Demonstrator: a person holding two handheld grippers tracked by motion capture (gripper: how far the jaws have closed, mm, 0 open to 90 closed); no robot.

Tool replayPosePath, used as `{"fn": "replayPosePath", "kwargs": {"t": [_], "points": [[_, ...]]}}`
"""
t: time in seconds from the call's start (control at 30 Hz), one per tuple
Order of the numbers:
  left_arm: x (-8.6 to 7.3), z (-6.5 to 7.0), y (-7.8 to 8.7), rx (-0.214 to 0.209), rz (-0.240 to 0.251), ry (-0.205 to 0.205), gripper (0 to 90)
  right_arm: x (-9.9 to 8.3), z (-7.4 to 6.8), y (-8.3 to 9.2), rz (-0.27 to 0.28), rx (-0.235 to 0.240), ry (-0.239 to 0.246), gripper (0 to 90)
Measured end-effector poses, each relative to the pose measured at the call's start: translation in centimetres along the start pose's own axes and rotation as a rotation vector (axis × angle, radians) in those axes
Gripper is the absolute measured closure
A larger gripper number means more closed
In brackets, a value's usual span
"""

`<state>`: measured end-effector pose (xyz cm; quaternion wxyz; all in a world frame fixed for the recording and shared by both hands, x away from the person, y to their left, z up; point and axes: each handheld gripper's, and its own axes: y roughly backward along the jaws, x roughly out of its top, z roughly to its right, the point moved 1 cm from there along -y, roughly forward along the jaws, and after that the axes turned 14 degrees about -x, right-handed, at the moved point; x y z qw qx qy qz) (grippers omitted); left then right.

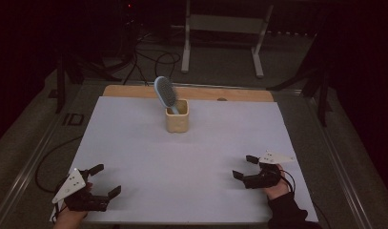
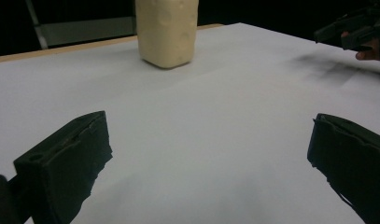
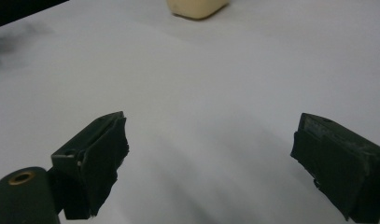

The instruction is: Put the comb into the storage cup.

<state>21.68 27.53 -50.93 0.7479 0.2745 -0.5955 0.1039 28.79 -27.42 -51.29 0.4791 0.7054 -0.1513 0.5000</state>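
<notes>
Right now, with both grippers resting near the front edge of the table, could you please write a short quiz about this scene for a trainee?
1. True or false: the hairbrush lies flat on the white sheet.
2. What holds the hairbrush? A) cream cup B) left gripper C) right gripper
3. How do the jaws of both grippers stand?

Key
1. False: it stands tilted in the cup, bristle head up.
2. A
3. Spread apart and empty, on both grippers.
</notes>
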Motion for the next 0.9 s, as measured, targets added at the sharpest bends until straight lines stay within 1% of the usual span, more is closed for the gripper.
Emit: {"fn": "replayPosePath", "kwargs": {"t": [0.27, 0.37, 0.53, 0.63, 0.83, 0.9], "points": [[0.0, 0.0, 0.0, 0.002, -0.004, -0.003, 0.0, -1.2, 0.0, 0.9, -0.004, -0.037, -0.007, 9.6], [0.0, 0.0, 0.0, 0.002, -0.004, -0.002, 0.0, -1.6, 0.2, 1.2, -0.004, -0.04, -0.009, 9.6], [0.0, 0.0, -0.1, 0.0, -0.009, -0.004, 0.0, -1.6, 0.2, 1.0, -0.002, -0.038, -0.015, 9.6], [0.0, 0.0, -0.1, 0.0, -0.009, -0.004, 0.0, -1.6, 0.0, 0.8, -0.009, -0.046, -0.002, 9.6], [0.0, 0.0, -0.1, -0.001, -0.009, -0.004, 0.0, -1.7, 0.2, 0.8, -0.006, -0.054, -0.006, 9.6], [0.0, 0.0, -0.1, -0.001, -0.008, -0.004, 0.0, -1.7, 0.1, 0.8, -0.004, -0.057, 0.005, 9.6]]}}
